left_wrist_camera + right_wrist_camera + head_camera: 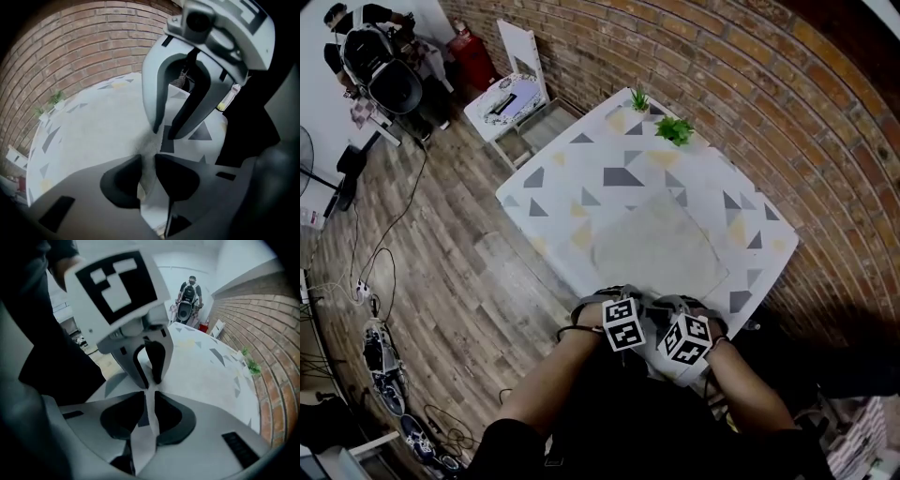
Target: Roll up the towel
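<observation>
The left gripper (147,161) and the right gripper (150,397) sit side by side at the near edge of the table (548,192), almost touching. Each has its claw clamped on the near hem of the towel (656,248), with a fold of grey cloth pinched between the pads. Taking the hem at two neighbouring points looks meant to lift one straight edge, so the first turn of the roll starts even and not skewed.

Beyond the claws the towel lies flat and spread across the patterned tabletop, with its far edge toward the middle of the table. No roll has formed yet, so the task seems to be at its start. The open stretch ahead leaves room to roll away from the person.

Two small plants (673,129) stand at the far edge against the brick wall (722,66), well clear of the towel.

Both grippers point steeply down at the hem, their marker cubes facing up. The left forearm (548,380) and right forearm (750,394) reach forward and converge, so the hands come close together over the table's near side.
</observation>
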{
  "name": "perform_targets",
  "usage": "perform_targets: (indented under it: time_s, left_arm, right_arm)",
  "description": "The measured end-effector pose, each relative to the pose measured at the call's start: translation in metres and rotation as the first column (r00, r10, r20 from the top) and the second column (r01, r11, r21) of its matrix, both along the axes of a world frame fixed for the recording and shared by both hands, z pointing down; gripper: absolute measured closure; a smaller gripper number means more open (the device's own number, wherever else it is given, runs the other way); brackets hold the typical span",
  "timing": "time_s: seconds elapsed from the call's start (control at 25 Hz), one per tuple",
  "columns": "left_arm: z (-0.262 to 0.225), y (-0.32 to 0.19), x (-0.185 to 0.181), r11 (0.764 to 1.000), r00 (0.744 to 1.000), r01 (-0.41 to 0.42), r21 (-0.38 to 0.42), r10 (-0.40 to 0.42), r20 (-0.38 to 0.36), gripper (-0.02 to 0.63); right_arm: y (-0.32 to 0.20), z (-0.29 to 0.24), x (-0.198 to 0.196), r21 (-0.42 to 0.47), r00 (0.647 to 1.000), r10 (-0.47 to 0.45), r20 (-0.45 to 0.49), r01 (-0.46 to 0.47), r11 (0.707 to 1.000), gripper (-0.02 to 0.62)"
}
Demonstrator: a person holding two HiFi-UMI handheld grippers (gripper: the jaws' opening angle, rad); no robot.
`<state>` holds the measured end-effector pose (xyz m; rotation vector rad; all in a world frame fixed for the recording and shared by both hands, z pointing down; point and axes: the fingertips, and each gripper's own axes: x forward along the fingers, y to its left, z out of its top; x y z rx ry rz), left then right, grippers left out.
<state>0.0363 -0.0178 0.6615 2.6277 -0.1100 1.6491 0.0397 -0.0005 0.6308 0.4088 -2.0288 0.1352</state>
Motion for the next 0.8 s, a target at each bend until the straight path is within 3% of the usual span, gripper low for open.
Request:
perform_targets:
  time_s: [0.2, 0.36, 0.44, 0.52, 0.8]
  left_arm:
    - [0.0, -0.001, 0.0, 1.0, 1.0, -0.013, 0.01, 0.013, -0.003, 0.503]
    - [0.001, 0.002, 0.001, 0.999, 1.0, -0.03, 0.012, 0.03, 0.008, 0.5]
    - [0.001, 0.003, 0.001, 0.999, 0.999, -0.041, 0.009, 0.041, 0.018, 0.5]
    - [0.002, 0.005, 0.001, 0.998, 0.998, -0.055, 0.013, 0.055, 0.029, 0.499]
    - [0.0, 0.008, 0.004, 0.995, 0.995, -0.086, 0.04, 0.084, 0.058, 0.458]
  right_arm:
    - [-0.006, 0.03, 0.015, -0.025, 0.998, 0.047, -0.049, -0.048, 0.999, 0.445]
    - [-0.003, 0.035, 0.016, -0.059, 0.999, 0.044, -0.029, -0.046, 0.997, 0.442]
    - [-0.007, 0.034, 0.017, -0.071, 0.997, 0.074, -0.004, -0.074, 0.995, 0.451]
    - [-0.012, 0.034, 0.019, -0.076, 0.994, 0.109, 0.013, -0.107, 0.991, 0.529]
    - [-0.011, 0.021, 0.017, -0.189, 0.982, 0.167, 0.089, -0.148, 0.971, 0.557]
